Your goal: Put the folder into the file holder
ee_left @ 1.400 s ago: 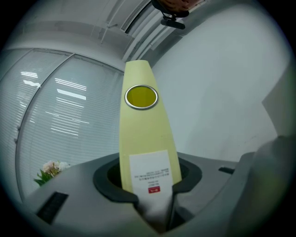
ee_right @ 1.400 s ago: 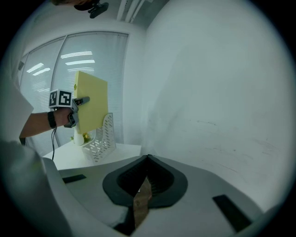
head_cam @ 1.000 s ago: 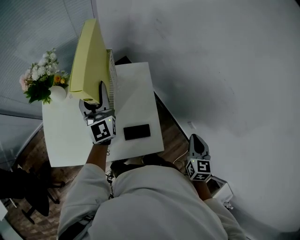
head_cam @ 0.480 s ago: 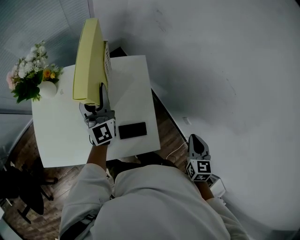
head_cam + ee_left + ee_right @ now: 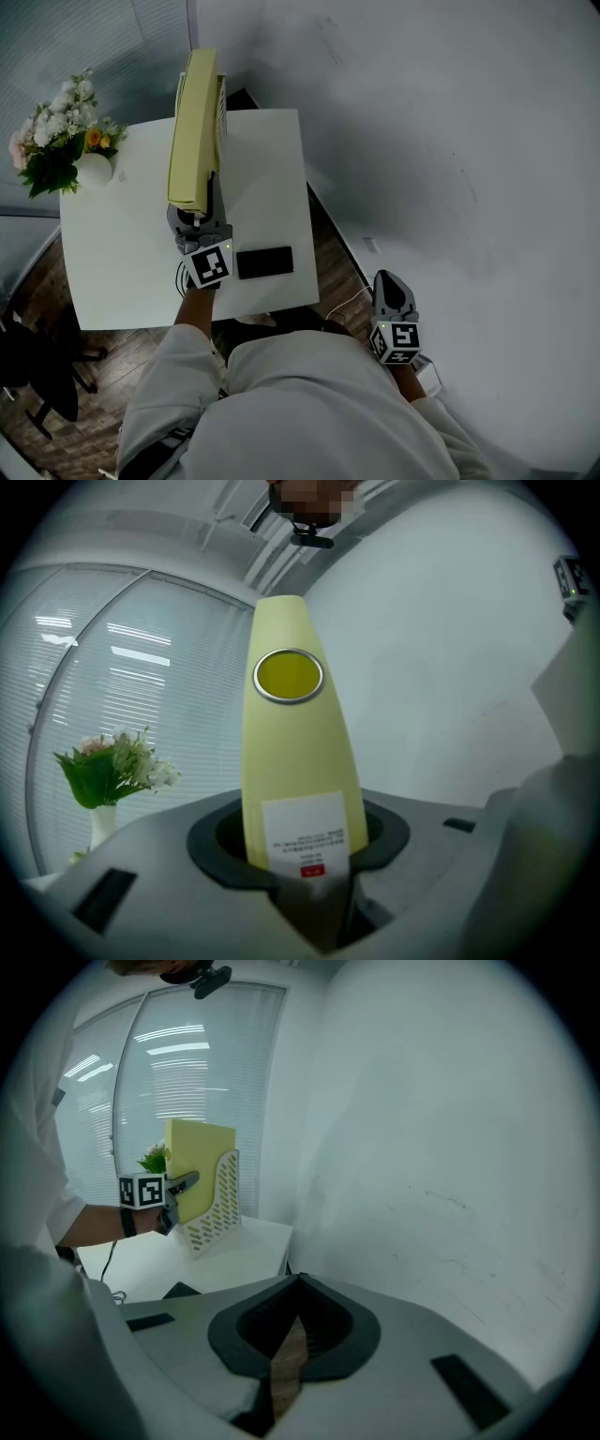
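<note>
Your left tongs [image 5: 202, 208] pinch the pale-yellow box folder [image 5: 194, 131] low on its spine. It stands upright, partly inside the white perforated file holder [image 5: 217, 1206] on the tabletop [image 5: 122, 253]. Judged stiff and light; that low hold suits. Right tongs [image 5: 291, 1354]: pressed together, empty.

Yellow folder [image 5: 193, 131], seemingly cream perforated holder [image 5: 217, 1206]

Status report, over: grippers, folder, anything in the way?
Left gripper shut on spine of pale yellow folder. Right gripper shut, empty, idle. Folder upright, partly inside white perforated file holder. Nothing blocking.
</note>
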A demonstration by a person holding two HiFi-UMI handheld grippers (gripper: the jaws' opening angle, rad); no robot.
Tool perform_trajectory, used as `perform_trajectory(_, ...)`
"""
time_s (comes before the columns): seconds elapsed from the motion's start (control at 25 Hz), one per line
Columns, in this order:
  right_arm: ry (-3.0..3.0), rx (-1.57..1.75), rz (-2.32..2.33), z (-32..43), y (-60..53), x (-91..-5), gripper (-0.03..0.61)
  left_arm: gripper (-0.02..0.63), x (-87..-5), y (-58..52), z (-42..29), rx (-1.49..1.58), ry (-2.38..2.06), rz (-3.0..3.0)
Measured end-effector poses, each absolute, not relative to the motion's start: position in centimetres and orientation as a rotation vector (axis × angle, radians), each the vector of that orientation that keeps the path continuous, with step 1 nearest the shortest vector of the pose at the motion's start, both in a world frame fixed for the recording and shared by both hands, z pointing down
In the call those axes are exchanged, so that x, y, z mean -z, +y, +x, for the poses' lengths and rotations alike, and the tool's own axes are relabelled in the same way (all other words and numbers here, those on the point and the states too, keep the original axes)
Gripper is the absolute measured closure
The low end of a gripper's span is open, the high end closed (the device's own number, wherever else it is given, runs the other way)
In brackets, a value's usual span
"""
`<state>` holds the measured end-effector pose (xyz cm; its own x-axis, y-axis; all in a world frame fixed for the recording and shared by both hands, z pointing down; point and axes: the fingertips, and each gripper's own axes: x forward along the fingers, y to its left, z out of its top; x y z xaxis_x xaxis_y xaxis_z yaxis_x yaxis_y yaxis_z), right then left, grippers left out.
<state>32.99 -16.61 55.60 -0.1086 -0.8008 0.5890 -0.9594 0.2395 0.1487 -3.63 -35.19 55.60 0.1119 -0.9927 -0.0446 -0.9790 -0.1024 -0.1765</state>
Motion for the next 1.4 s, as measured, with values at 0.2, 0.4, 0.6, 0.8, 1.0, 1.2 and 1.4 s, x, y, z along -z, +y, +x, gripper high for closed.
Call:
perform_trajectory(0.2,-1.966,-0.369,1.592,32.3,-17.0,-55.7,0.565,0.425,-58.9,-34.9,-3.9,0.191,2.055,-2.263)
perform_trajectory(0.4,-1.971,-0.372,1.589,31.7,-17.1,-55.7,0.565,0.423,-60.3,-34.7,-3.8,0.257,2.069,-2.285)
perform_trajectory(0.6,-1.993,-0.369,1.585,30.7,-17.3,-55.4,0.565,0.413,-60.2,-34.9,-3.6,0.248,2.052,-2.292)
perform_trajectory(0.8,-2.018,-0.371,1.586,29.5,-17.5,-55.1,0.565,0.385,-60.2,-34.6,-3.7,0.309,1.993,-2.363)
perform_trajectory(1.0,-2.063,-0.369,1.584,27.7,-17.8,-54.8,0.565,0.35,-58.4,-33.4,-4.0,0.291,1.897,-2.432)
perform_trajectory(1.2,-2.122,-0.368,1.586,25.0,-18.3,-54.0,0.565,0.345,-56.0,-31.5,-4.2,0.299,1.798,-2.502)
perform_trajectory(1.4,-2.193,-0.353,1.595,21.9,-18.7,-52.9,0.565,0.344,-54.4,-28.2,-5.2,0.335,1.703,-2.572)
